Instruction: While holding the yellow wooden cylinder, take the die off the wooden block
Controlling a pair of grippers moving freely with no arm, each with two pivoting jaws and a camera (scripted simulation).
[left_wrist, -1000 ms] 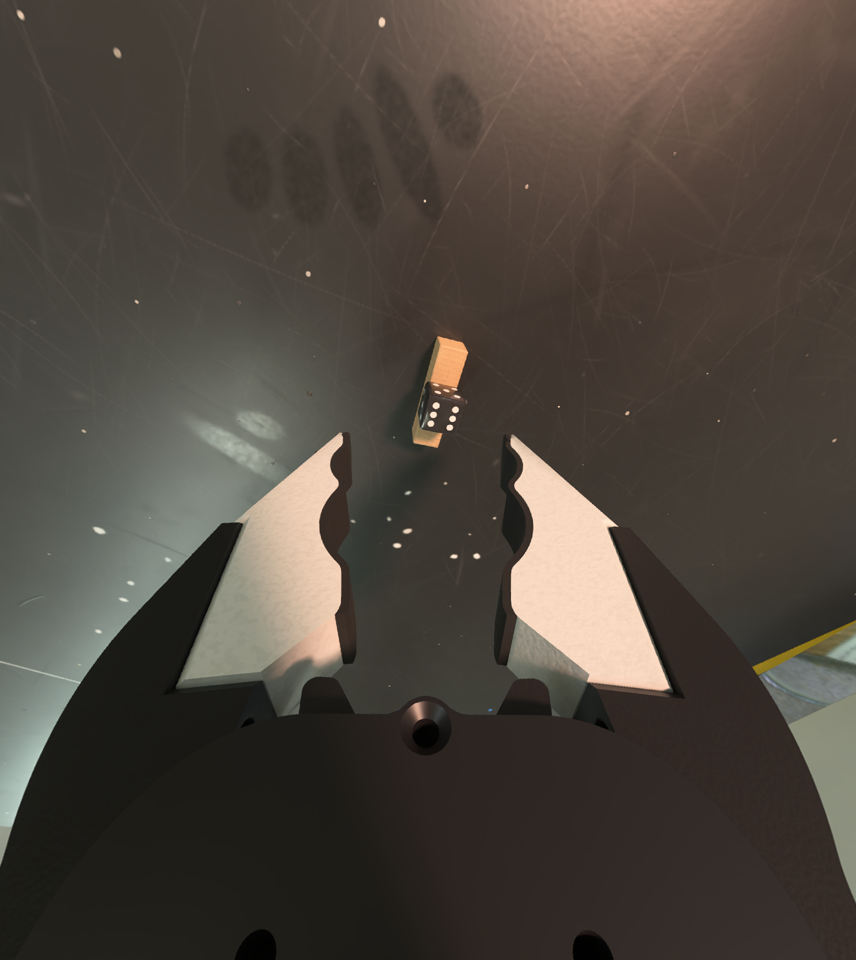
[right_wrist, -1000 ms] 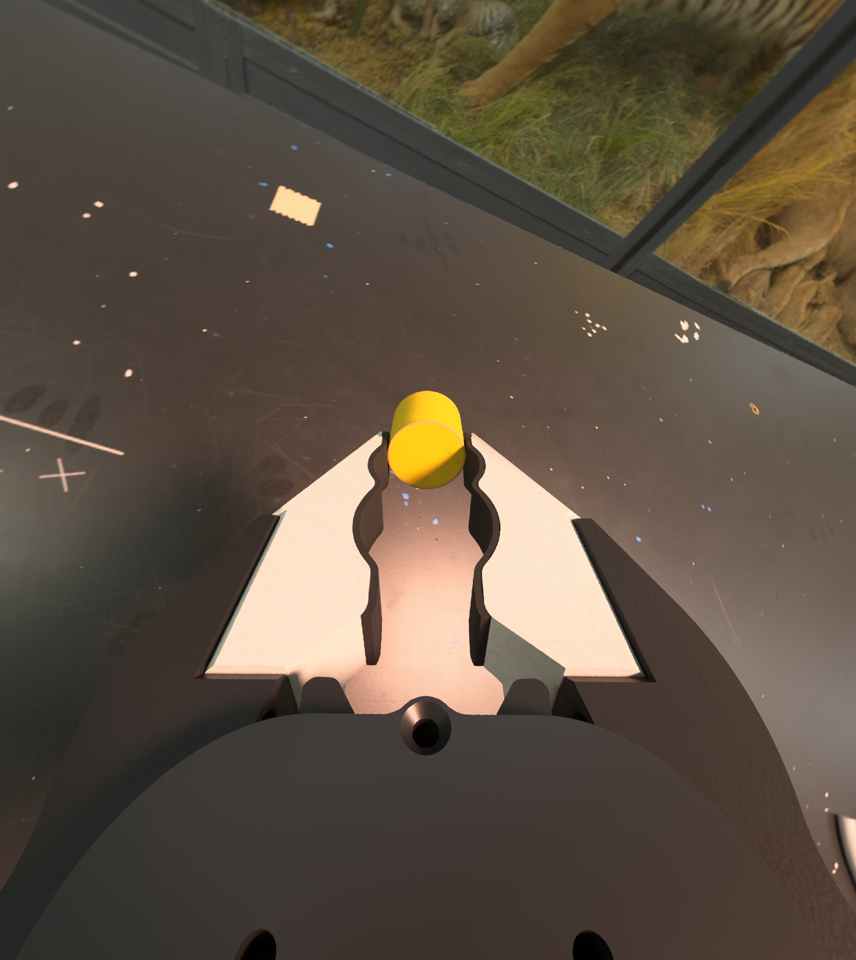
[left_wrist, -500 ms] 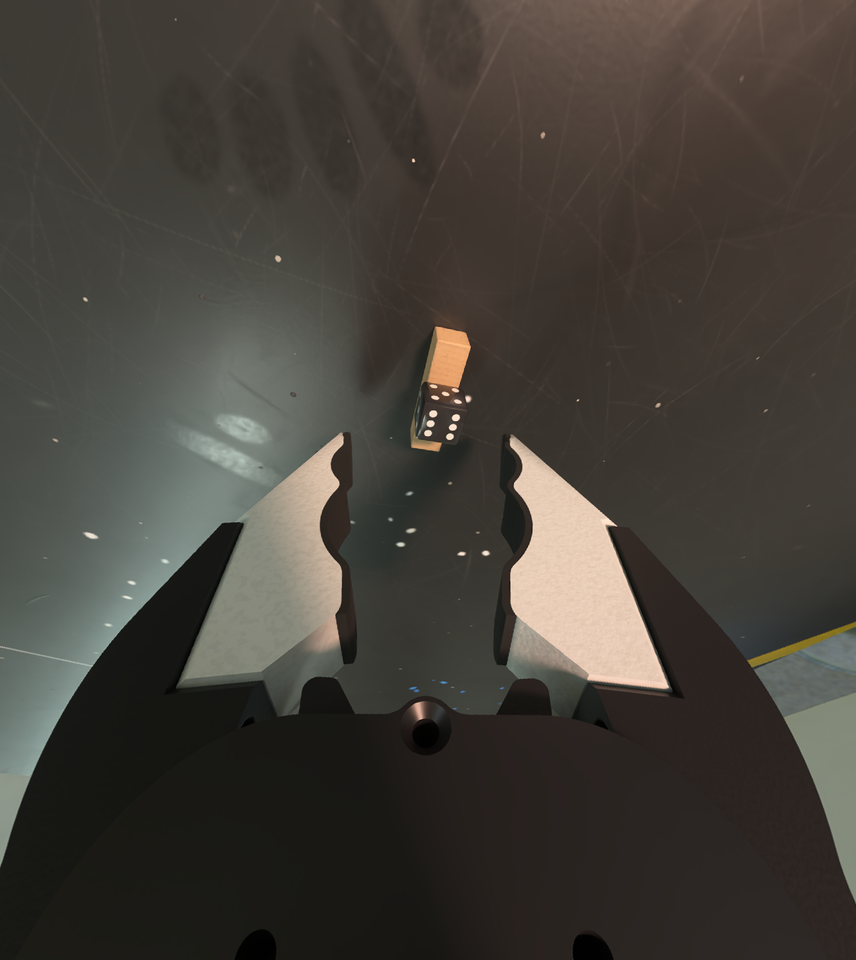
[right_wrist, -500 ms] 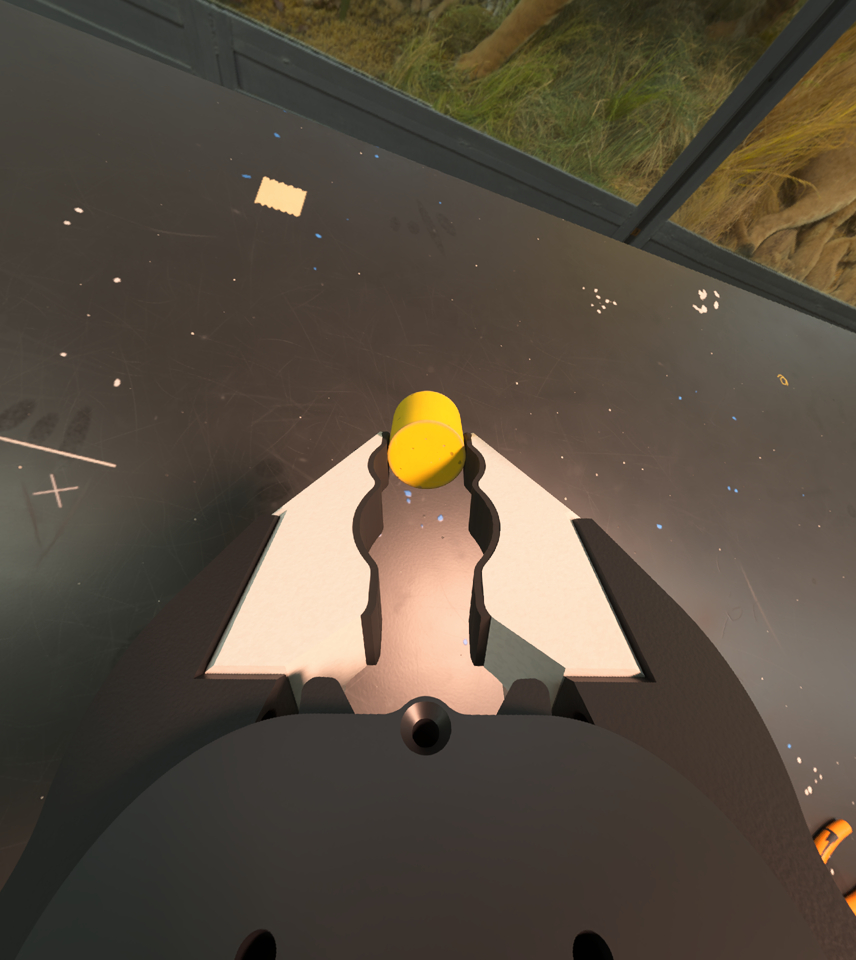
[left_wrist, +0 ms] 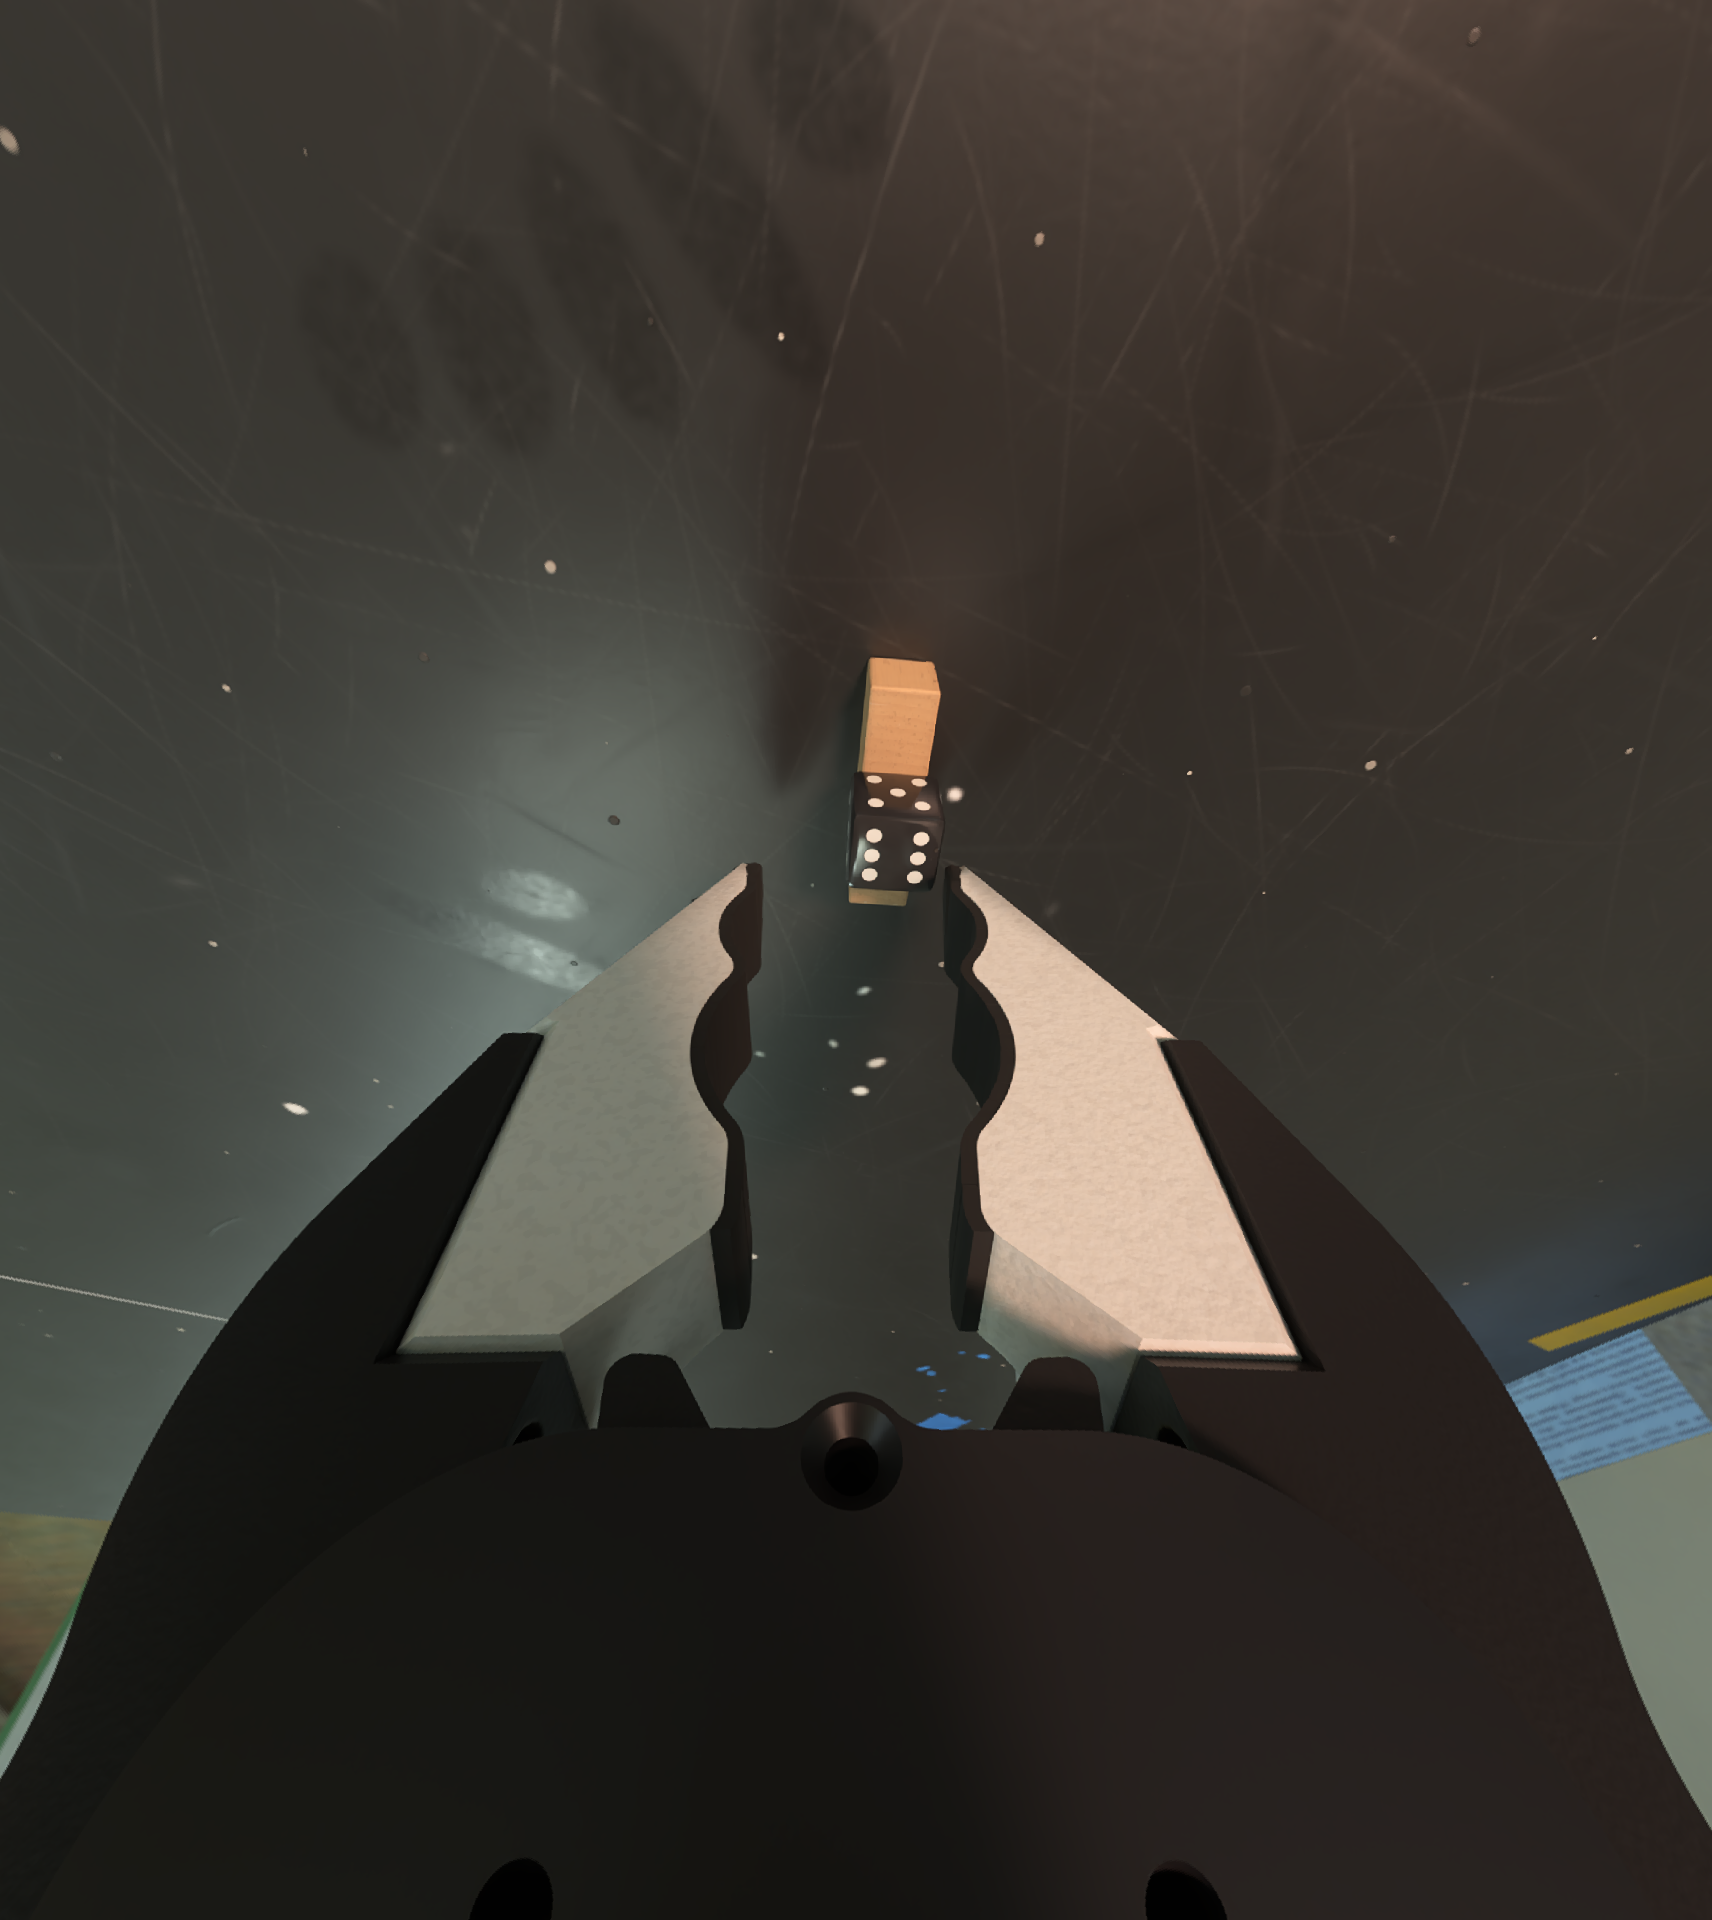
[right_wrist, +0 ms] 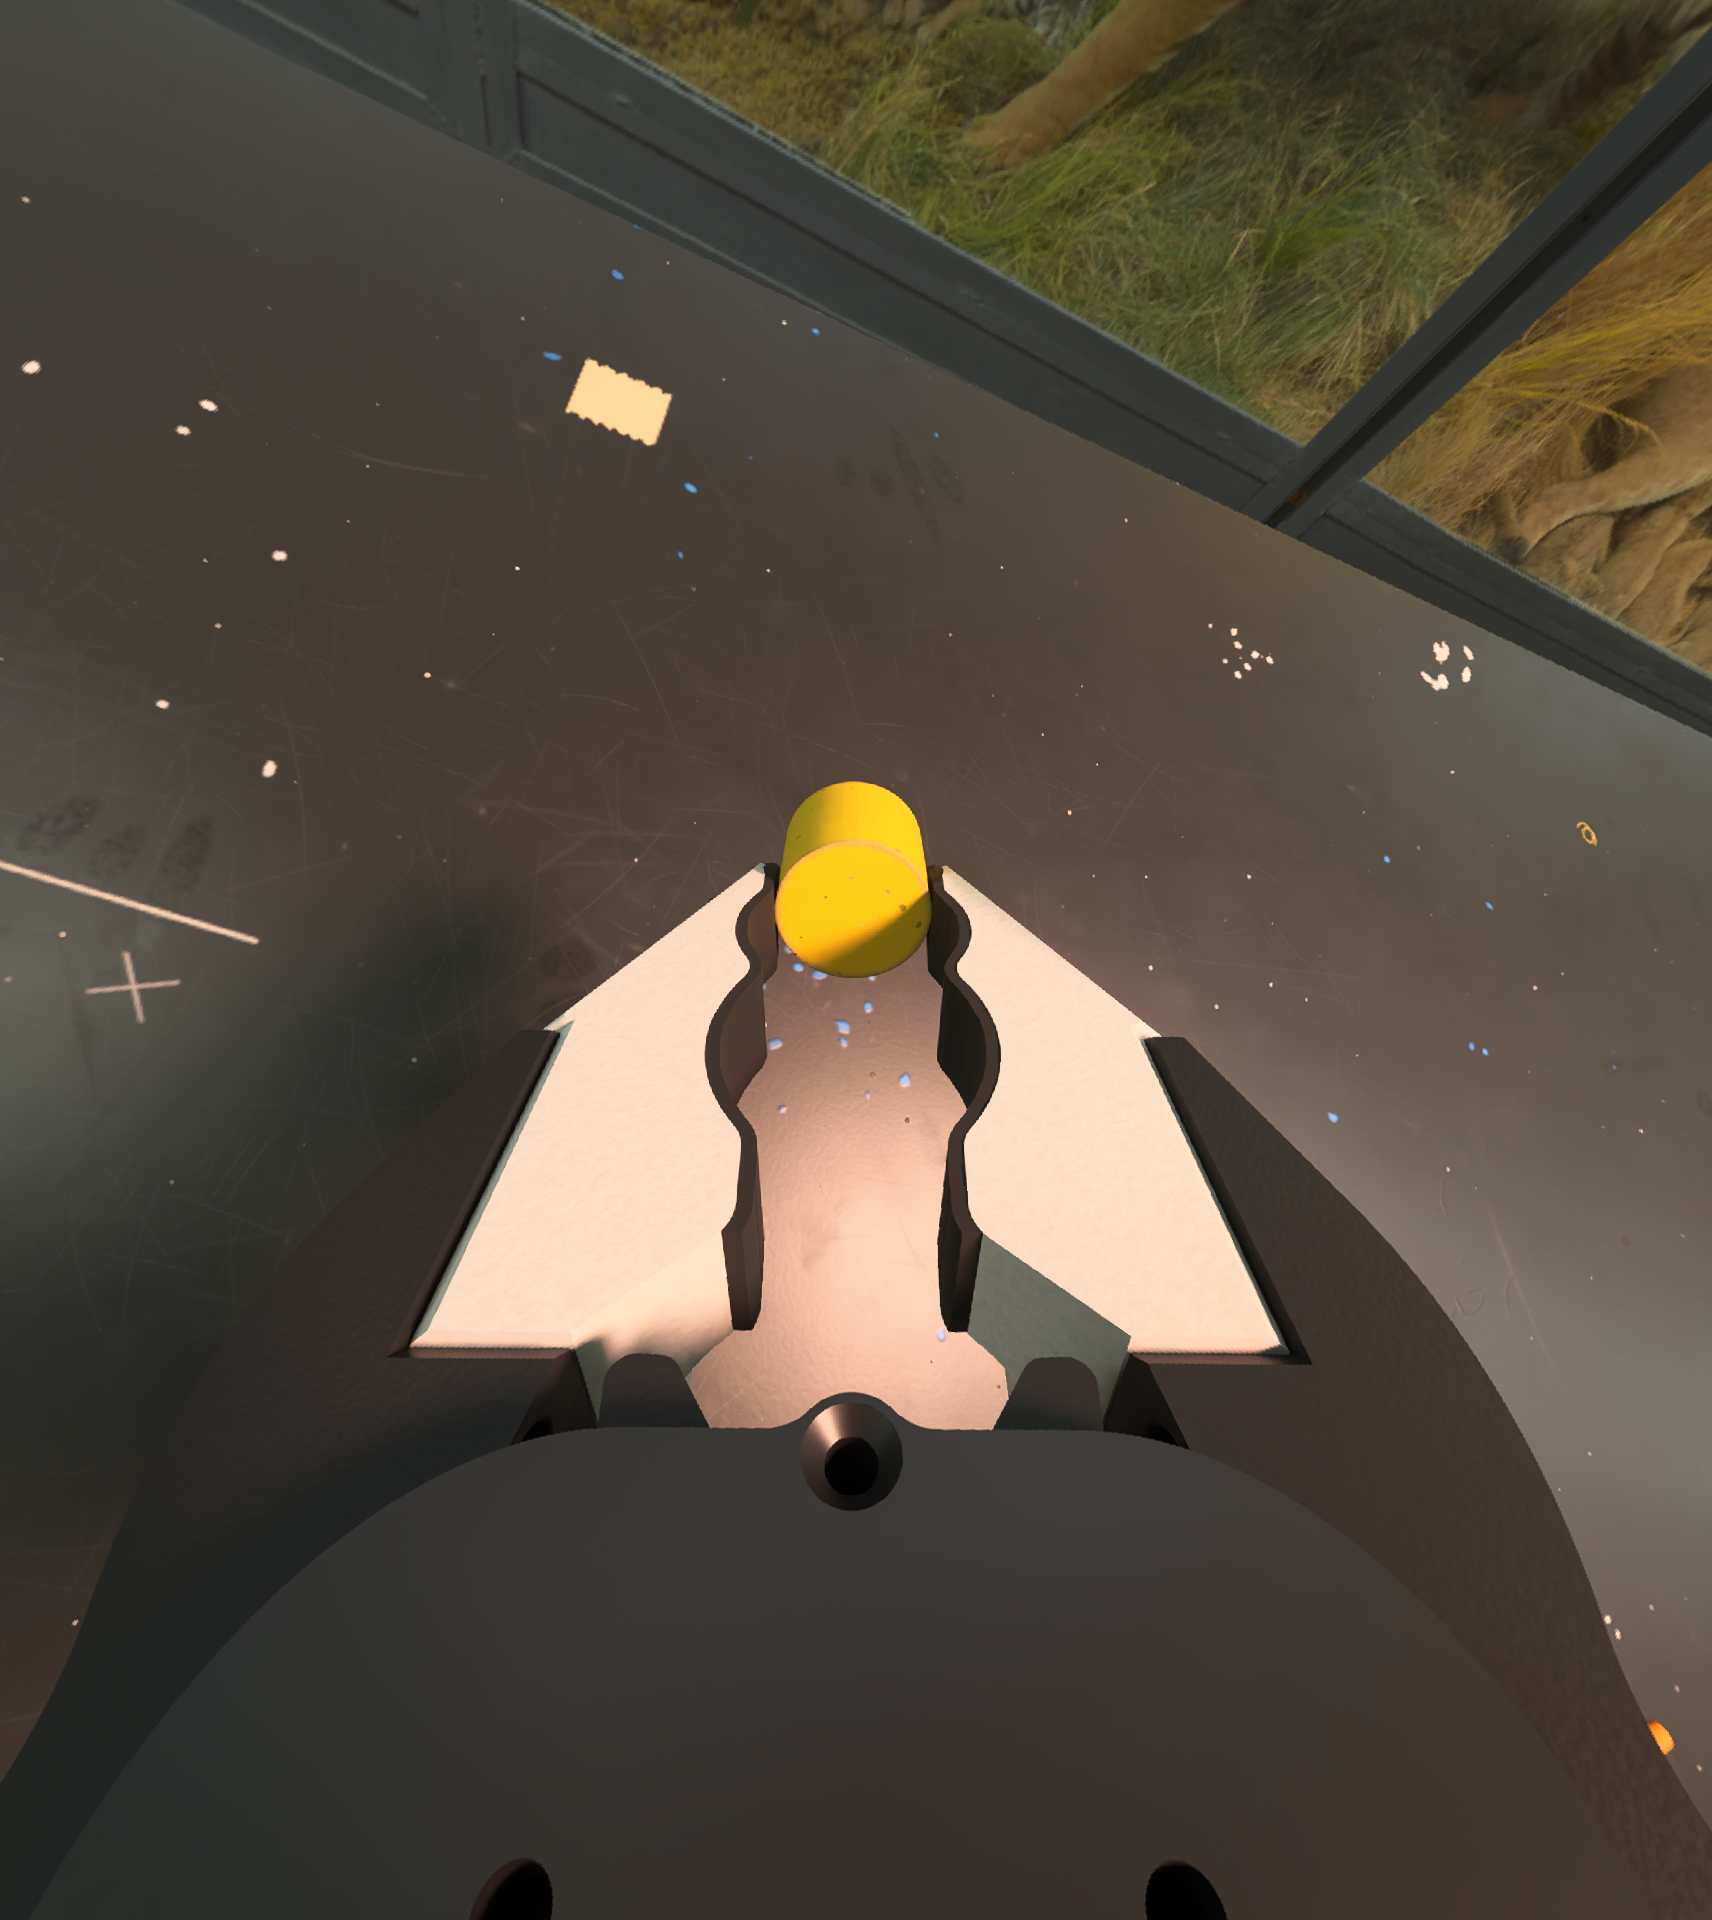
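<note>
Gripping the cylinder point(right_wrist: 852, 883) between its tips, the right gripper point(right_wrist: 852, 878) should hold firm. The left gripper point(left_wrist: 850, 873), spread open, should straddle the die point(left_wrist: 896, 831) atop the block point(left_wrist: 900, 717) squarely before closing.

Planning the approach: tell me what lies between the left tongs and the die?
Nothing: only bare dark table separates the left tongs from the die, per the left wrist view.

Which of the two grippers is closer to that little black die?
The left gripper: it is open, with the die just beyond its fingertips, on the wooden block. The right gripper holds the yellow cylinder; its view shows no die.
</note>
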